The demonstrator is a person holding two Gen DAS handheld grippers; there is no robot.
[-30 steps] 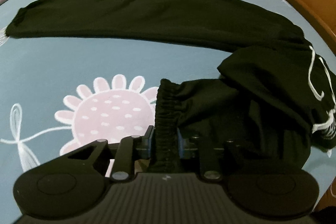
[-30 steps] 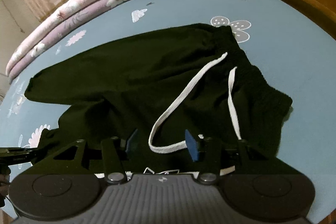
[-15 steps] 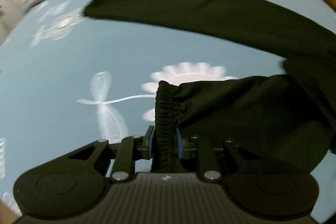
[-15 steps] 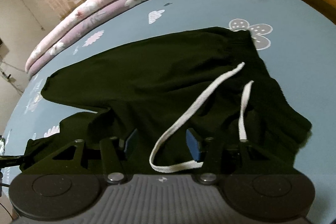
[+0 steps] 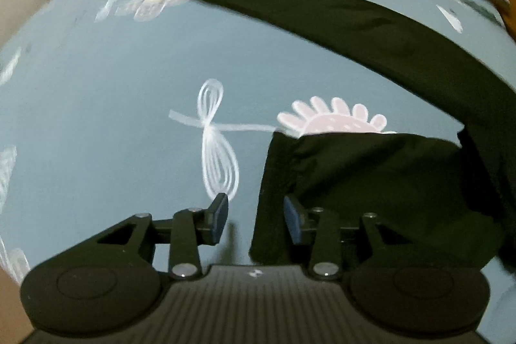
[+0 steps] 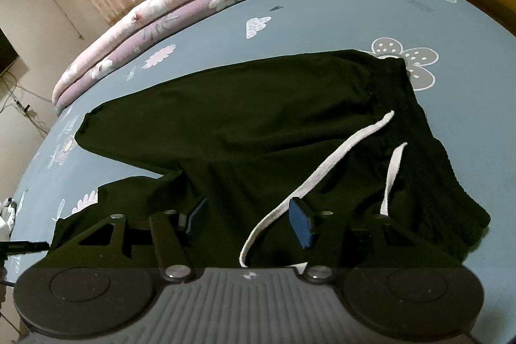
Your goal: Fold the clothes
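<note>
- I am laying out the black trousers (image 6: pixel 258 124) on the blue bed sheet (image 5: pixel 96 124), the flattening step before any fold.
- My left claw (image 5: pixel 256 216) has just been opening: its jaws are standing apart, and the cuff (image 5: pixel 274 182) of the near trouser leg is lying on the sheet partly between them, close to the right pad, with no pad pressing on it that I can see.
- The near leg is running off to the right from that cuff; the far leg (image 5: pixel 338 18) is stretching straight across the sheet toward the folded quilts (image 6: pixel 154 18) at the far side.
- My right claw (image 6: pixel 248 218) is hovering with its jaws apart over the waist end, holding nothing; the white drawstring (image 6: pixel 322 170) is looping across the cloth between the pads and past the right one.
- As I judge it, the next move is calling for lining the near leg up with the far one, since 2 legs lying askew will not fold cleanly.
- The drawstring may be getting in the way of a clean grip at the waistband (image 6: pixel 451 182).
</note>
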